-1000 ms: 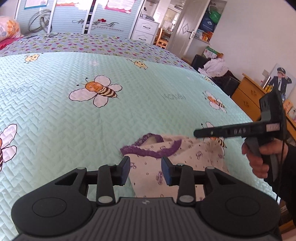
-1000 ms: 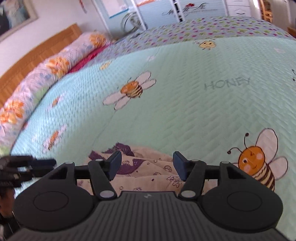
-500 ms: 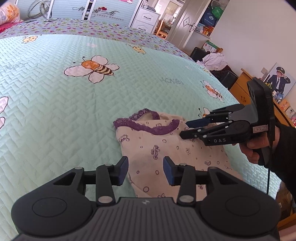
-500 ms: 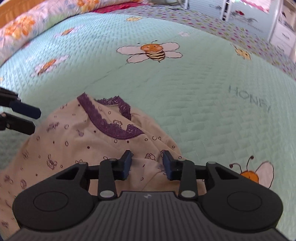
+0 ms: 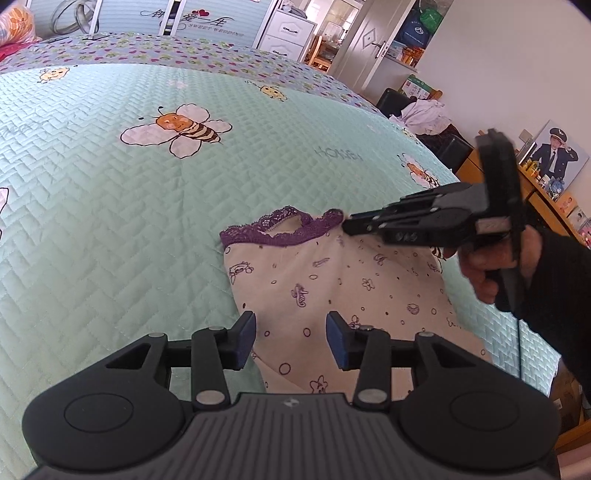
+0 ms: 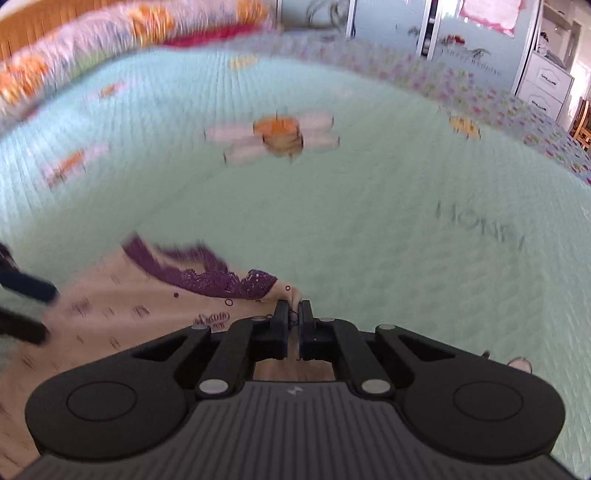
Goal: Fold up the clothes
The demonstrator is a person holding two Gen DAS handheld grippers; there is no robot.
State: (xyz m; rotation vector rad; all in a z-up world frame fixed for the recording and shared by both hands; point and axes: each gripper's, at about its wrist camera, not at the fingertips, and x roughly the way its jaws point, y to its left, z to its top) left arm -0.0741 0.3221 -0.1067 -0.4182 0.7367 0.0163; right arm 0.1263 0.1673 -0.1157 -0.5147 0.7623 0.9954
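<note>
A cream garment (image 5: 332, 280) with small purple prints and a purple lace neckline (image 5: 280, 230) lies on the mint bee-print bedspread (image 5: 110, 206). My left gripper (image 5: 291, 339) hovers open over the garment's lower part with nothing between its fingers. In the left wrist view my right gripper (image 5: 347, 223) is held by a hand and is shut at the right end of the neckline. In the right wrist view, which is blurred, the right gripper (image 6: 293, 314) is shut on the garment's edge (image 6: 291, 295) beside the lace (image 6: 229, 282).
The bedspread (image 6: 369, 221) stretches far ahead and to the left. Floral pillows (image 6: 74, 44) lie along the headboard. A chair heaped with clothes (image 5: 424, 114), a wooden dresser (image 5: 546, 199) and white drawers (image 5: 288, 33) stand past the bed's right side.
The right gripper has gone from open to shut on the garment's edge by the neckline and is moving. The left gripper stays open, now a little higher over the garment.
</note>
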